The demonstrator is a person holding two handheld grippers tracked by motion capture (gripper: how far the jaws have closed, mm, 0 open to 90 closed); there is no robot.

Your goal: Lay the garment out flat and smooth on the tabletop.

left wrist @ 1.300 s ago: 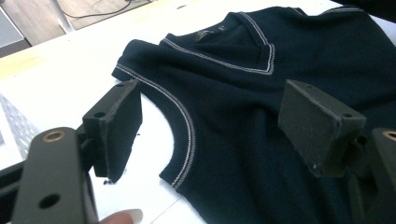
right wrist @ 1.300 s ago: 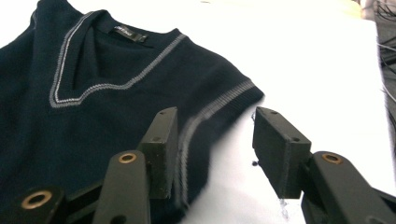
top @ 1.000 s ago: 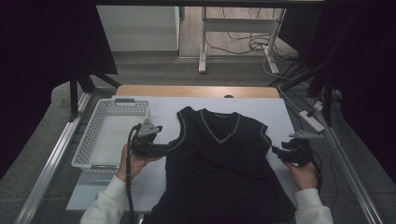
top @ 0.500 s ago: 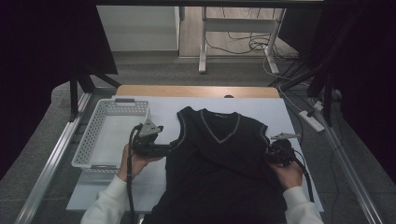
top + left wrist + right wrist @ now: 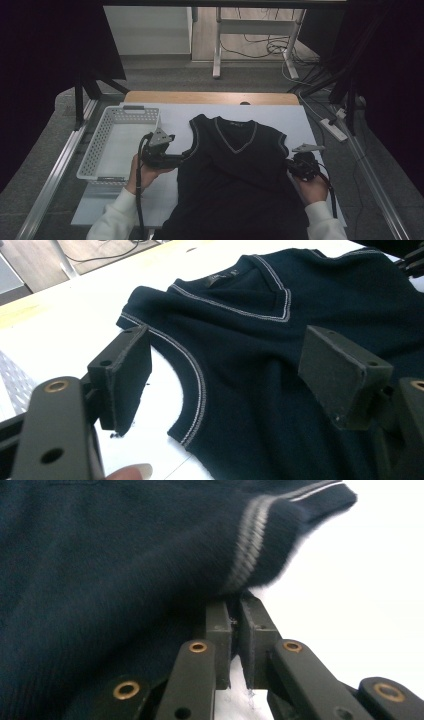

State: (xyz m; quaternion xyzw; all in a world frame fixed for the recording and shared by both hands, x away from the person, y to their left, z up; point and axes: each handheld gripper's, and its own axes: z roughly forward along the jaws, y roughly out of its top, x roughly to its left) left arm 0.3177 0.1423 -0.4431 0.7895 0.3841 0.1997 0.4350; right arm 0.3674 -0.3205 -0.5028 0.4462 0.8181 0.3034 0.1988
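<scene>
Two grippers work our dark vest (image 5: pixel 235 175), flat on the tabletop (image 5: pixel 320 125): right gripper (image 5: pixel 234 600) has just pinched its armhole edge, left gripper (image 5: pixel 225 375) gapes unclamped; folding remains.

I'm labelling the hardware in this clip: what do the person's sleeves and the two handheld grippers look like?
Both sleeves are white. Each gripper is black: the left gripper has blocky matte jaw pads on flat links with brass-ringed pivot holes, and so does the right gripper. A grey three-cornered plate sits on top, and a black cable trails back.
</scene>
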